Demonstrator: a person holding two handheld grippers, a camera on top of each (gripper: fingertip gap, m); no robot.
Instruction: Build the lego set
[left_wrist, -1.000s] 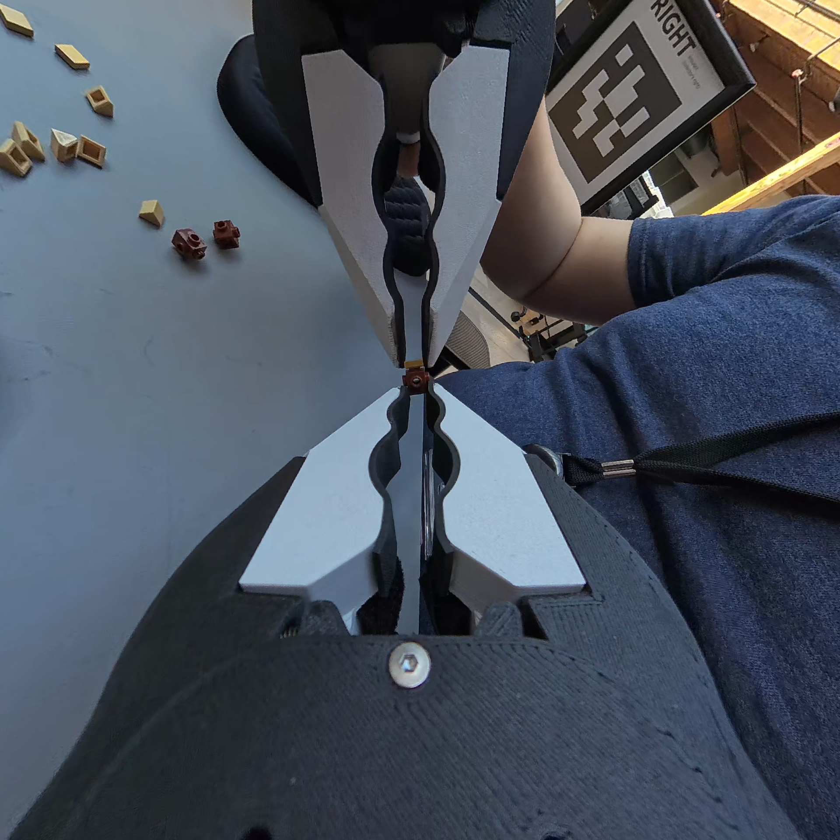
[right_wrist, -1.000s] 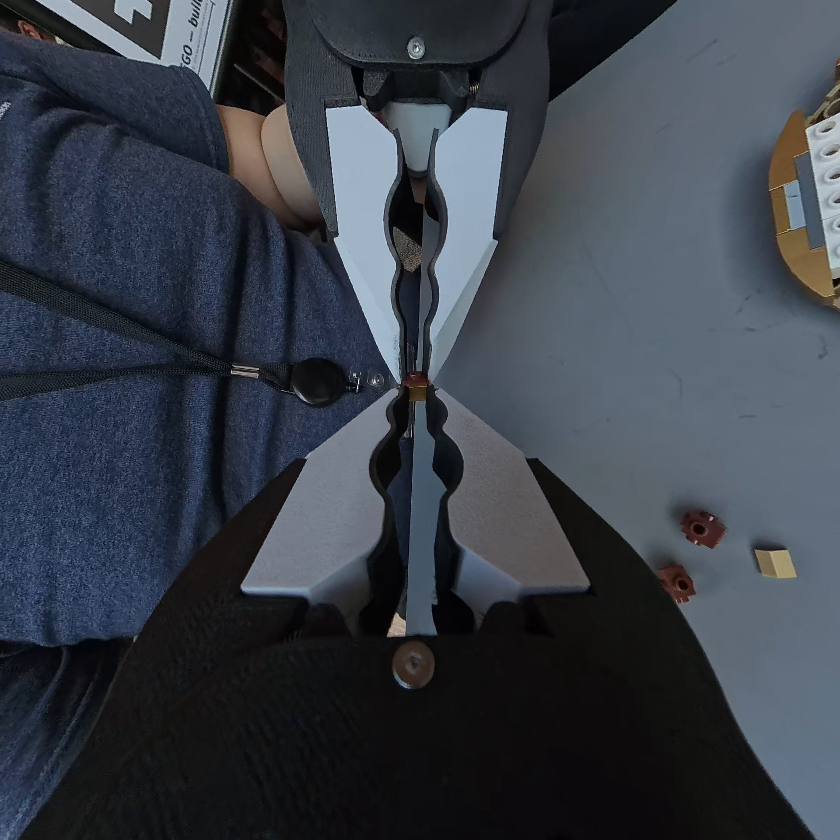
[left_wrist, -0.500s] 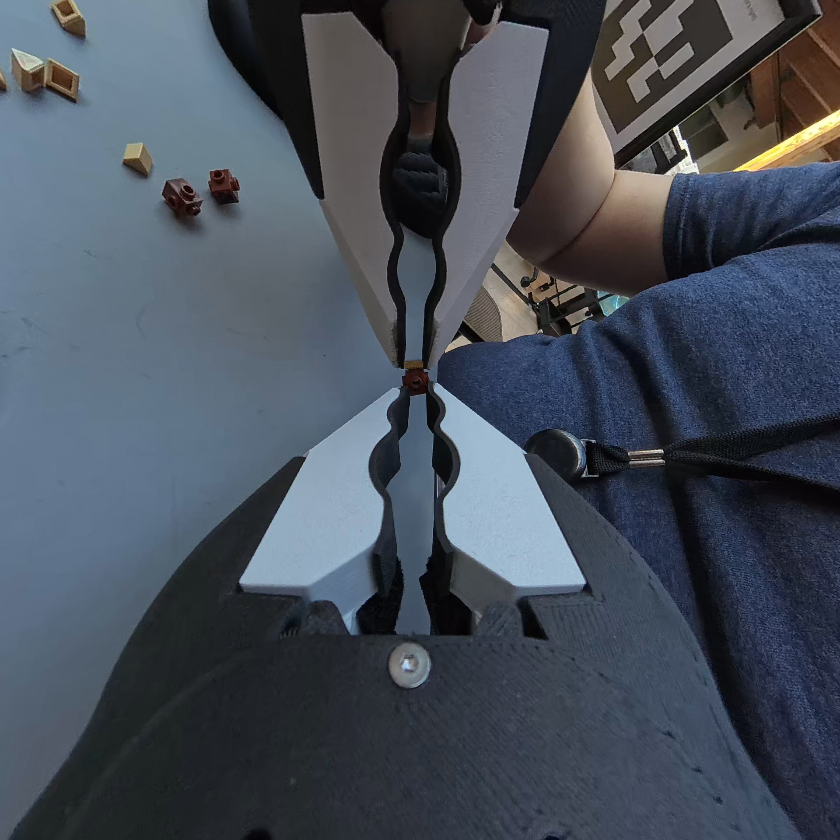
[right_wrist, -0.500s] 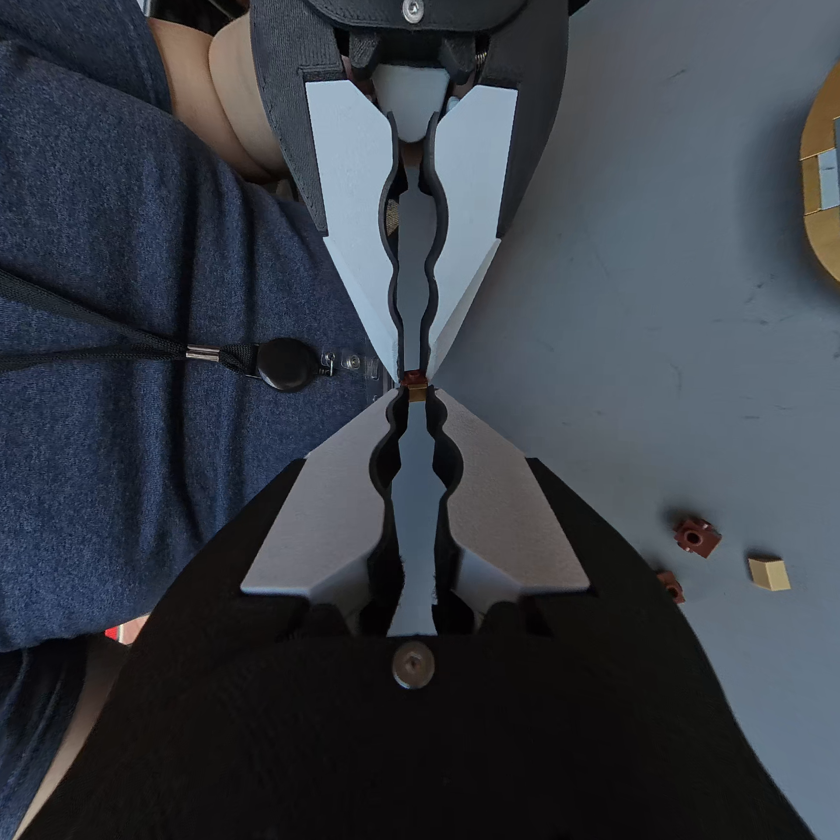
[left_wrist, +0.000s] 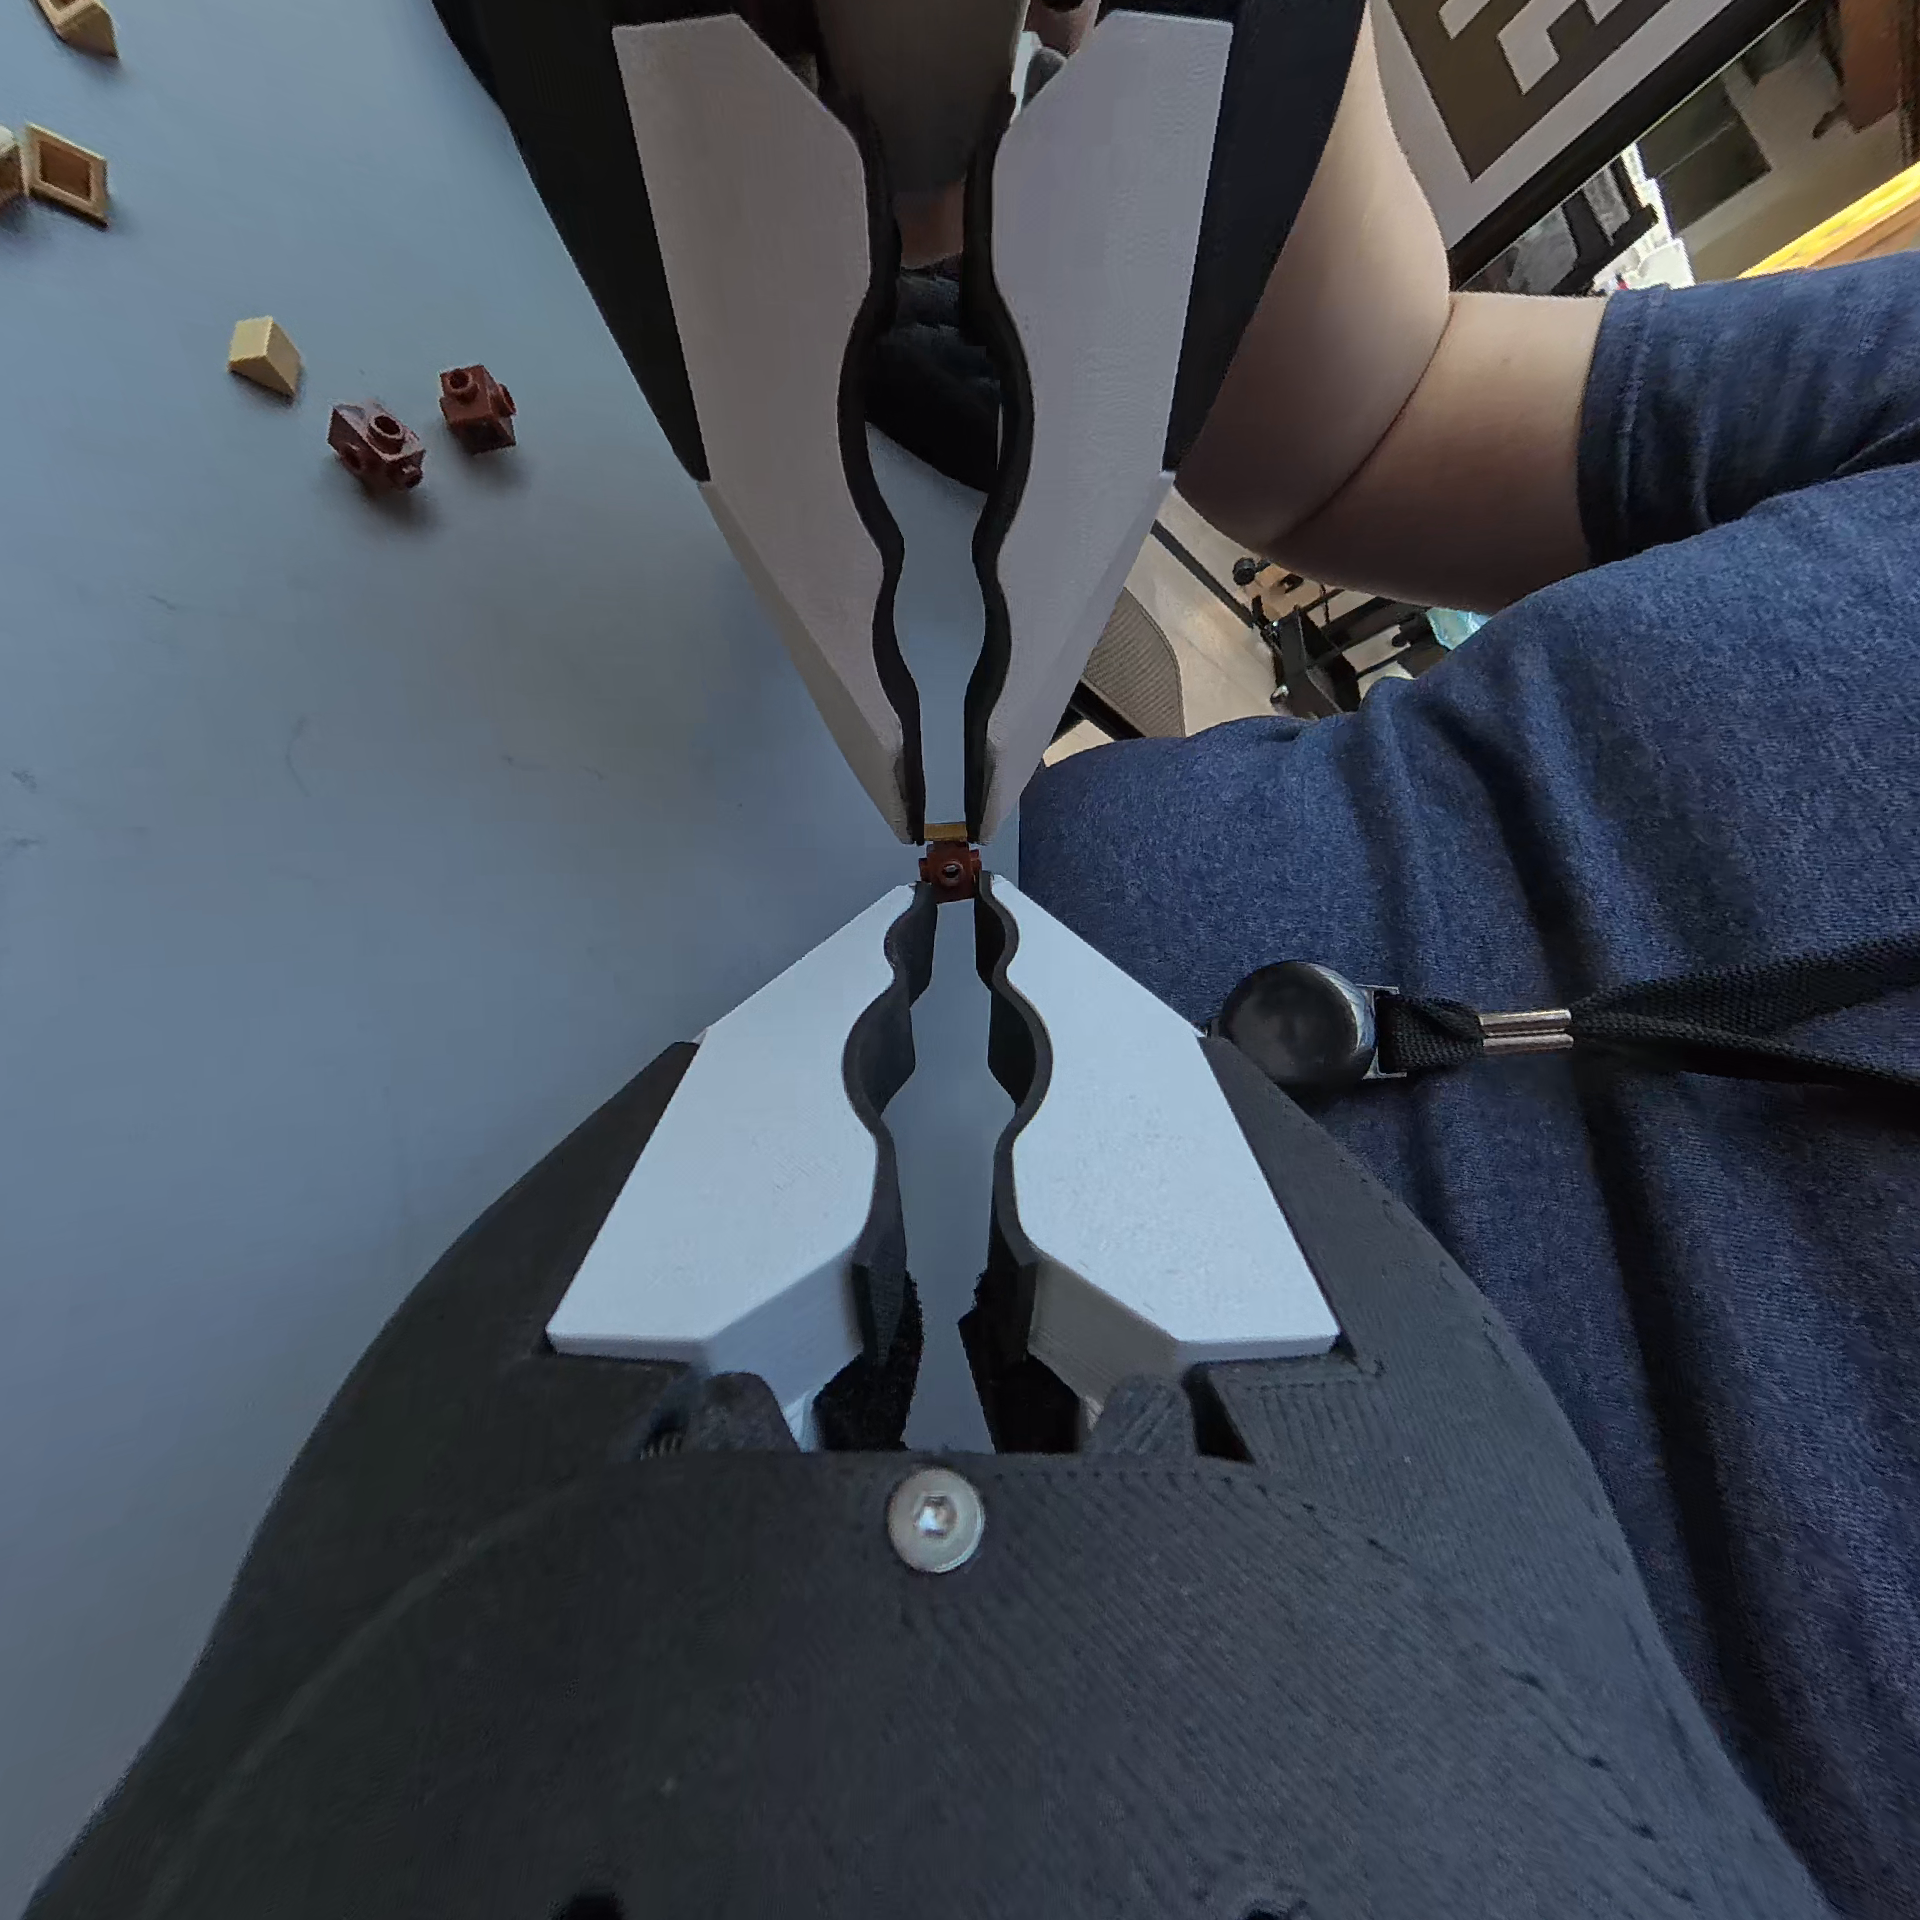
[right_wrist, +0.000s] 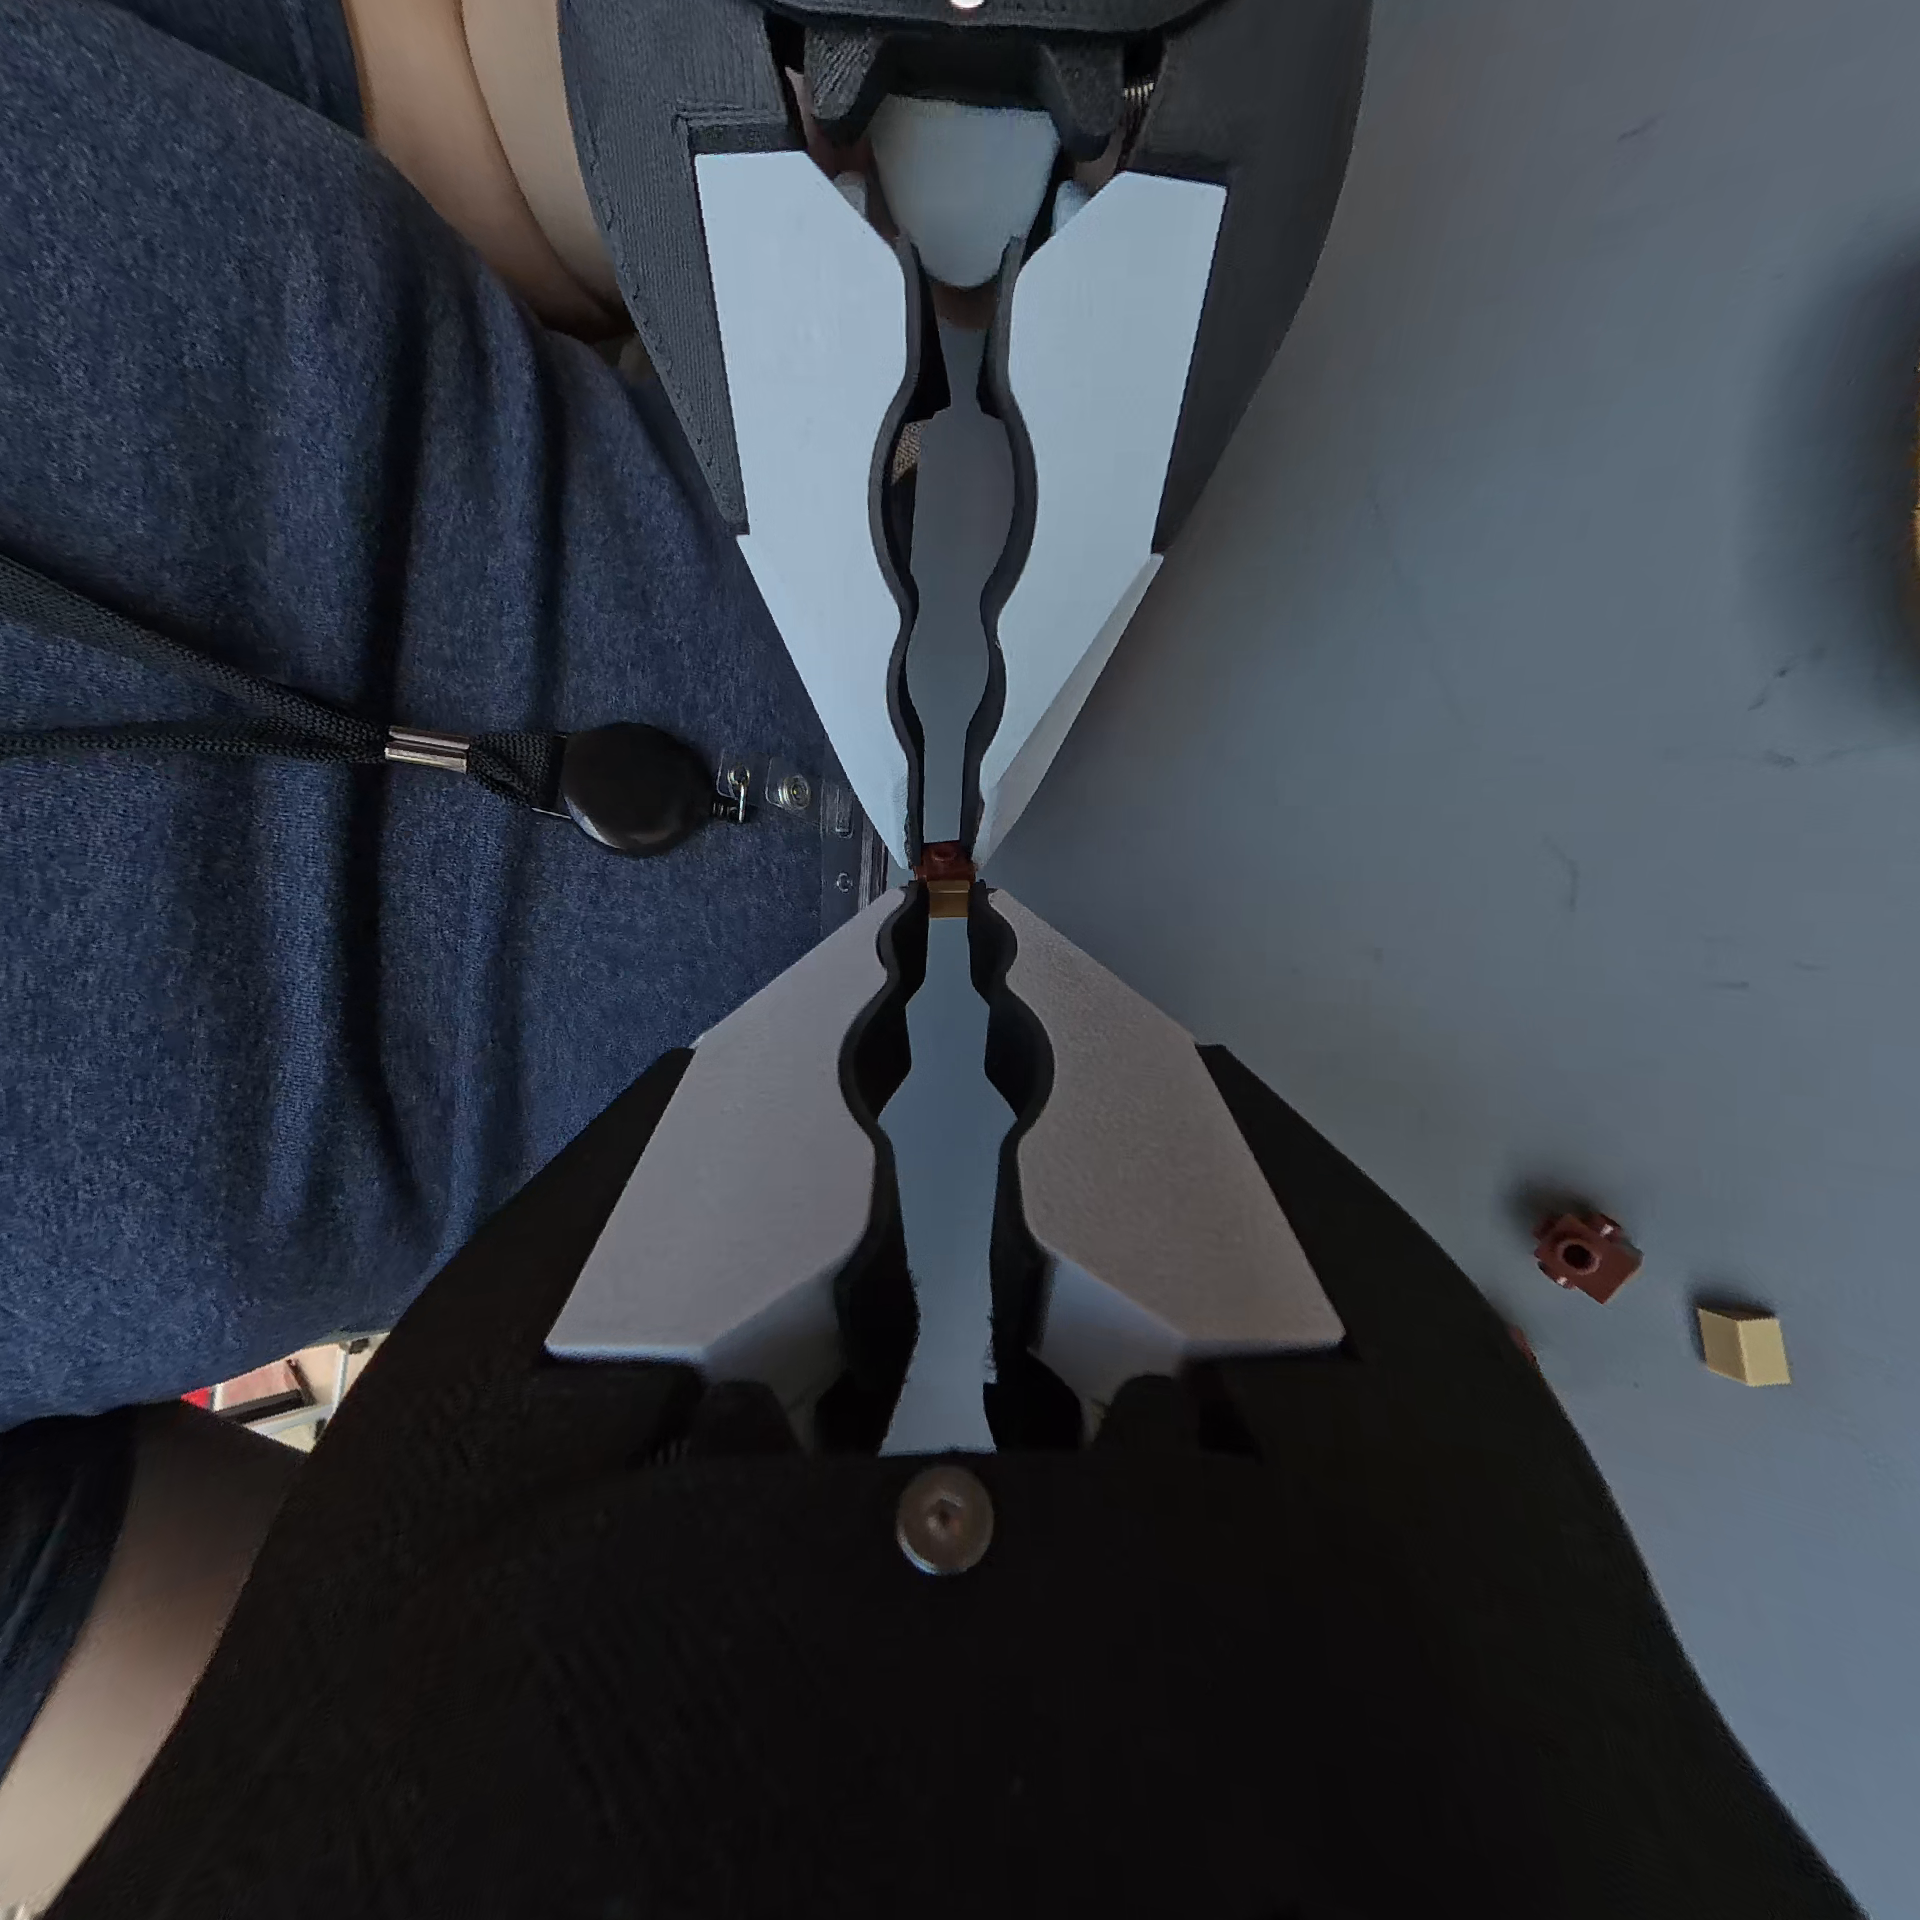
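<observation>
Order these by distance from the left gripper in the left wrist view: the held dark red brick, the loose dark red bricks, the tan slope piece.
1. Held dark red studded brick, in the left gripper fingers.
2. Two loose dark red bricks, upper left on the table.
3. Tan slope piece, just beyond them.

I can read no words or numbers from here. The only sign I see is a black-framed white board (left_wrist: 1538, 94) with a blocky black-and-white marker pattern, cut off at the top right of my left wrist view.

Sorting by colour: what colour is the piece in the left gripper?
Reddish brown, clearest in the left wrist view.
</observation>
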